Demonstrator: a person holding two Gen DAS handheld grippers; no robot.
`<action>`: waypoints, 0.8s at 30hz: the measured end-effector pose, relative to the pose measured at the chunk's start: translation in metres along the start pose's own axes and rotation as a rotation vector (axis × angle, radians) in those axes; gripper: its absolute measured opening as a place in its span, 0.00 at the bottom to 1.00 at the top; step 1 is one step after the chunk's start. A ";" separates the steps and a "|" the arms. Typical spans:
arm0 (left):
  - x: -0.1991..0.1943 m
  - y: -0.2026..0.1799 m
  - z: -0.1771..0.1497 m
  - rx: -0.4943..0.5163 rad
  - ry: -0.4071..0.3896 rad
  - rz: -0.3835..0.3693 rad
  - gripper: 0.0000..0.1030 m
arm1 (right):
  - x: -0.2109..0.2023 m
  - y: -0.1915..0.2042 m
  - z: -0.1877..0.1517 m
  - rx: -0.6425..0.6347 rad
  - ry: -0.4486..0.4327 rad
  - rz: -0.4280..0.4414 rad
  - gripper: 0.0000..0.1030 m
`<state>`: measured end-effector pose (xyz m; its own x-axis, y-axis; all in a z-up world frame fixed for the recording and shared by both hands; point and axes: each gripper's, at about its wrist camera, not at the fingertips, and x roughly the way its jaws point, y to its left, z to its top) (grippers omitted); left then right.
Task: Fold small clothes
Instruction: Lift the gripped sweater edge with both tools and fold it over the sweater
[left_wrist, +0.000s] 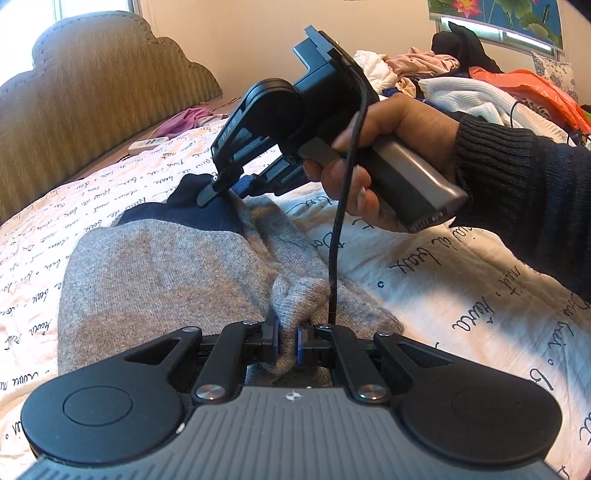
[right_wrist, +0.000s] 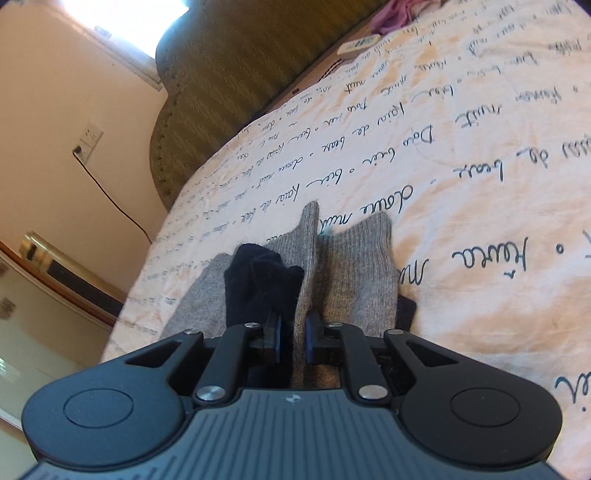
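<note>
Nearest the left wrist camera, the left gripper has its fingers clamped on a bunched corner of the small grey knitted garment with a navy blue panel, which lies spread on the bed's white quilt printed with black handwriting. Farther along the same cloth, the right gripper — held in a hand with a dark ribbed sleeve — pinches the seam where grey meets navy; the right wrist view shows grey knit caught between its fingers, nearly together.

Both ends look gripped, so the step in hand is likely the fold itself, one edge being carried over the rest. The next move probably calls for keeping the cloth taut between the two grips, laying edge onto edge, then letting go.

Beyond, an olive padded headboard — and a heap of unfolded clothes.
</note>
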<state>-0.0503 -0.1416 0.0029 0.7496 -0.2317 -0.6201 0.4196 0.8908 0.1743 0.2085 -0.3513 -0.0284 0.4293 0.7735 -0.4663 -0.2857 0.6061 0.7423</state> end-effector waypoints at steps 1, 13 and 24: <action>0.001 -0.001 0.000 0.002 0.002 0.001 0.05 | 0.001 -0.002 0.002 0.014 0.004 0.021 0.14; 0.000 -0.003 0.007 0.011 -0.011 -0.035 0.05 | -0.004 -0.007 0.002 -0.029 -0.017 0.031 0.09; 0.012 -0.013 -0.003 0.042 0.002 -0.082 0.08 | -0.020 -0.033 -0.006 0.027 -0.045 -0.001 0.10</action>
<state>-0.0480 -0.1548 -0.0089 0.7109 -0.3022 -0.6350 0.5006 0.8517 0.1551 0.2040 -0.3863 -0.0467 0.4674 0.7634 -0.4457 -0.2622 0.6012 0.7548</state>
